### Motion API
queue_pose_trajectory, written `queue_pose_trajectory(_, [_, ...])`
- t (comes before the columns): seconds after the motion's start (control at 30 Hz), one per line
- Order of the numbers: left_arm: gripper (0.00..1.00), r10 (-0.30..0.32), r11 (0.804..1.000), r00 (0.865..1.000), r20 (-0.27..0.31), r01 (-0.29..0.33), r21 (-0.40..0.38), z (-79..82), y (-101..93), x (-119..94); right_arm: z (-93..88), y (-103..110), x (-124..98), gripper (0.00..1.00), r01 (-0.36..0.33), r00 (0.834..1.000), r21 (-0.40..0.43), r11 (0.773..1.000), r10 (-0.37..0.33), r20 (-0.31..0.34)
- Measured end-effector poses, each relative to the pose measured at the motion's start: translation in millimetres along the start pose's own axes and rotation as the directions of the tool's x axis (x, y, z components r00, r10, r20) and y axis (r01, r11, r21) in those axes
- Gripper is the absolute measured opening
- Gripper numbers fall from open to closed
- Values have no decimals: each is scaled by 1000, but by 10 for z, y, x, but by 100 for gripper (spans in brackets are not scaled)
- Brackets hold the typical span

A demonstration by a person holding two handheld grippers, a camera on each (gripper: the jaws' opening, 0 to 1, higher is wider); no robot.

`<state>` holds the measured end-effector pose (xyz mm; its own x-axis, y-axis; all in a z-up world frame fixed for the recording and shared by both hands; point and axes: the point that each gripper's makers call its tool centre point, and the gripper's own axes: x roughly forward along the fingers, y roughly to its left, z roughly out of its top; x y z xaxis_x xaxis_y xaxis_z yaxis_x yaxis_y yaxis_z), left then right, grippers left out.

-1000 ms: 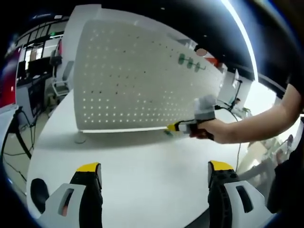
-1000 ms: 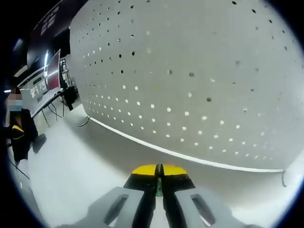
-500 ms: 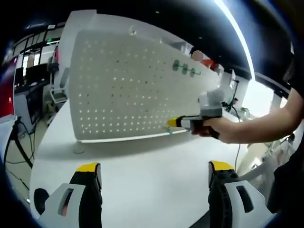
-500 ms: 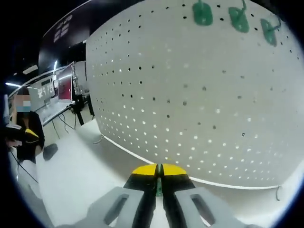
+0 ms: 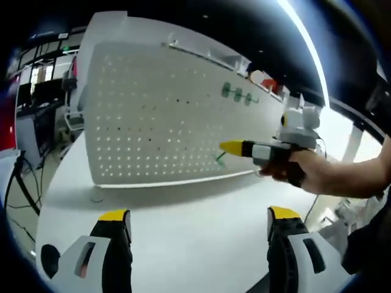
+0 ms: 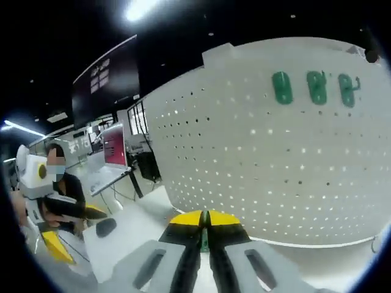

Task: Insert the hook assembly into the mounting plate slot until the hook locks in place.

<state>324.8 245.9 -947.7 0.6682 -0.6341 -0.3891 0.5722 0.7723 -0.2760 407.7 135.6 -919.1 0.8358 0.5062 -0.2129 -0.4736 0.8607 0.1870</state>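
Note:
A white pegboard mounting plate point(image 5: 153, 116) stands upright on the white table point(image 5: 189, 238). Three green hooks point(image 5: 238, 94) hang near its upper right, and they are also plain on the pegboard point(image 6: 244, 165) as green hooks point(image 6: 316, 87). My right gripper point(image 5: 231, 147), held by a hand, hovers in front of the board's right part, shut on a small green hook assembly point(image 5: 220, 160) that dangles below its yellow tips. In its own view the right gripper point(image 6: 205, 220) pinches the green hook assembly point(image 6: 204, 239). My left gripper point(image 5: 198, 215) stays low over the table, open, holding nothing.
A dark mouse-like object point(image 5: 46, 256) lies at the table's left edge, seen also as the dark mouse-like object point(image 6: 105, 227). A person point(image 6: 61, 189) sits behind the left gripper point(image 6: 73, 229). Desks and monitors point(image 6: 115, 146) stand beyond the board.
The right gripper has lifted with the hook from the board's bottom edge to mid height and drawn back slightly. The left gripper stays put.

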Motion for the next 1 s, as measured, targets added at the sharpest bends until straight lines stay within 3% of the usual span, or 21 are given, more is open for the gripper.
queue_pose_trajectory(0.37, [76,-53,995,998,30,56,-82,131,-135,60,82,658,-251,0,-129,990,122,984,120,72])
queue_pose_trajectory(0.47, [70,-70,992,997,36,73,-105,144,-177,64,96,799,-291,0,-155,985,115,981,146,88])
queue_pose_trajectory(0.83, [50,-134,959,987,83,151,-239,196,-285,42,109,1105,-372,0,-210,973,131,969,193,129])
queue_pose_trajectory(1.0, [35,-148,946,984,97,169,-277,197,-317,20,127,1191,-393,0,-223,968,118,968,207,139])
